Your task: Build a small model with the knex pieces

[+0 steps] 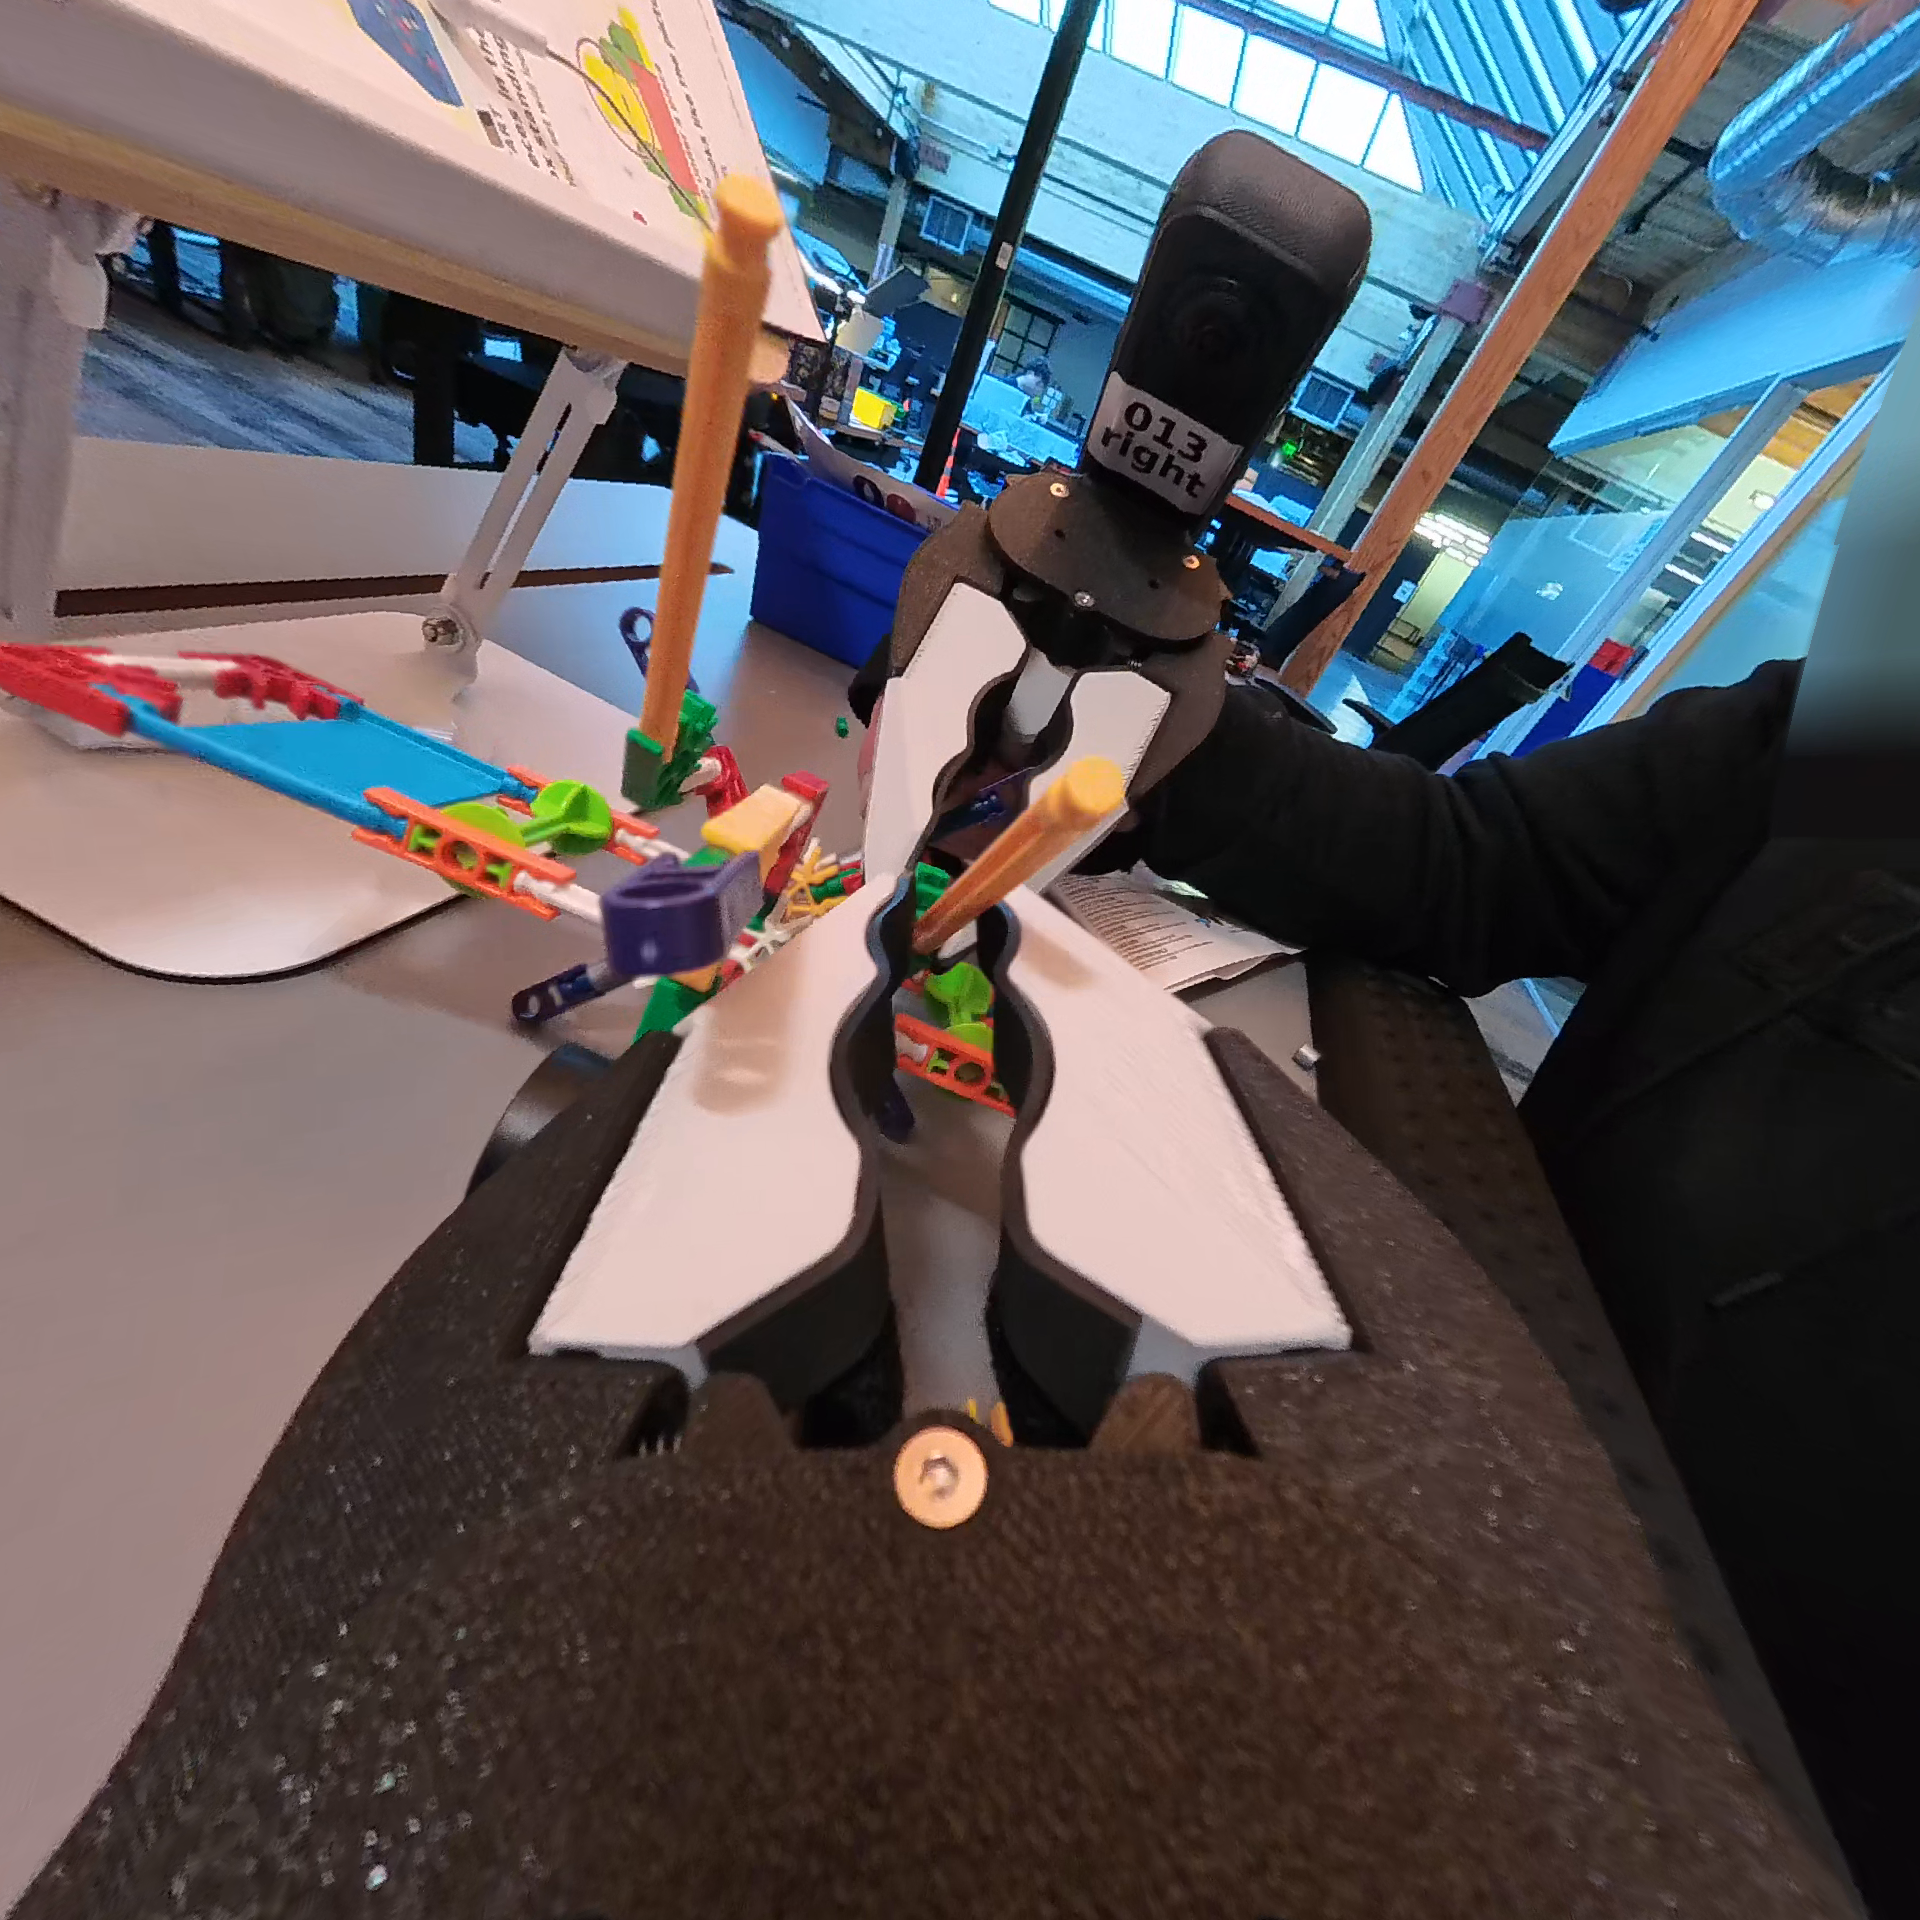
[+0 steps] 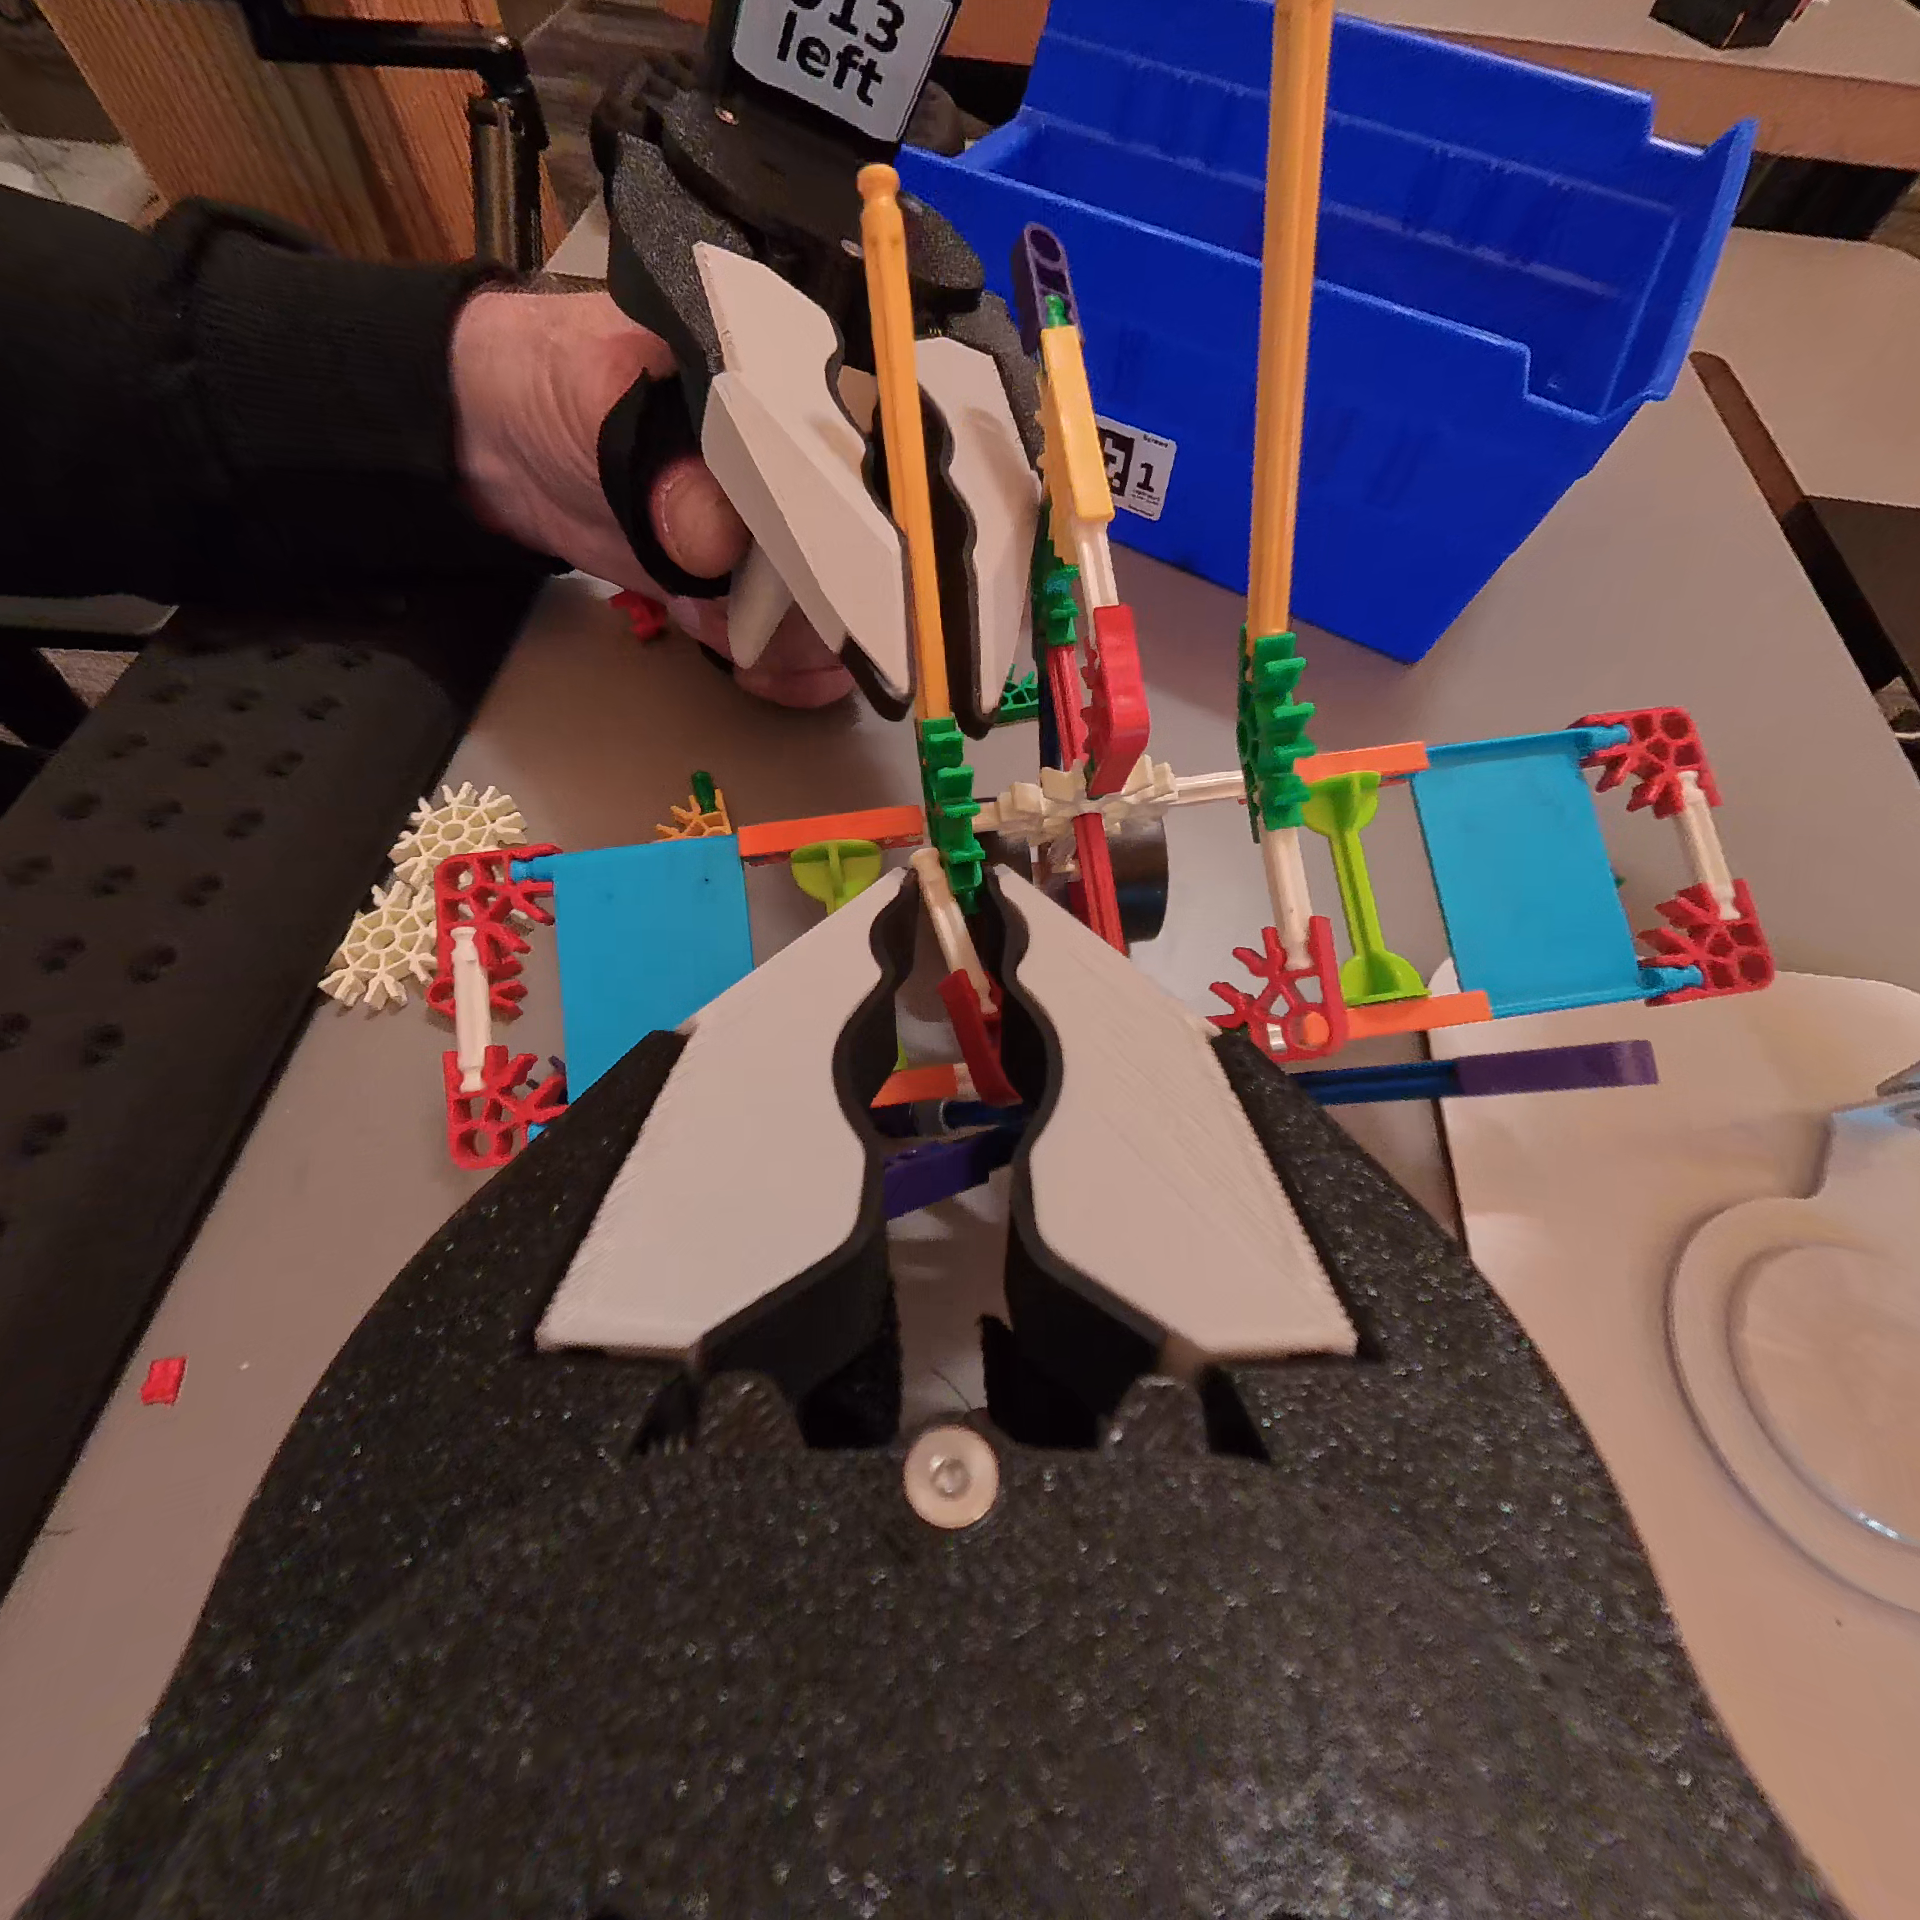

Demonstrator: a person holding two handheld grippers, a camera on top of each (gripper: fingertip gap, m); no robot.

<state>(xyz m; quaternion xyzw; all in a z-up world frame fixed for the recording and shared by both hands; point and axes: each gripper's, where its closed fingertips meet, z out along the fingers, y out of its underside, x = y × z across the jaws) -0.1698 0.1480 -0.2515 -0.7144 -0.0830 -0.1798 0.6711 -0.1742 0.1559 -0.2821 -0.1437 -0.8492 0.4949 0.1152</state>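
At the centre we see a toy model [image 2: 1081,831] built of coloured plastic rods and connectors, resting on a grey table [image 2: 1621,582], its blue panels [image 2: 1522,868] spread left and right. Two long yellow-orange rods rise from green connectors on it: one rod [image 2: 902,447] near the middle and a second rod [image 2: 1283,312] to its right. We find the left gripper [image 1: 940,925], coming in from the far side in the right wrist view, closed narrowly on the middle rod, its white fingers [image 2: 810,520] pressing it from both sides just above the green connector [image 2: 948,800]. The right gripper [image 2: 951,914] reaches in from the near side, its tips drawn close around a short white rod [image 2: 940,904] with a red connector [image 2: 977,1013] at its lower end, low in the model; we cannot tell for certain how firmly it grips. A hand [image 2: 582,447] in a dark sleeve holds the left gripper's handle. Beyond the model stands a blue plastic bin [image 2: 1455,312] bearing a small sticker. To the left, loose cream snowflake-shaped connectors [image 2: 416,904] lie on the table beside the model's red end pieces, and a small red piece [image 2: 163,1382] sits alone nearer us. In the left wrist view a white stand [image 1: 208,831] with a printed sheet [image 1: 582,125] rises at the left.
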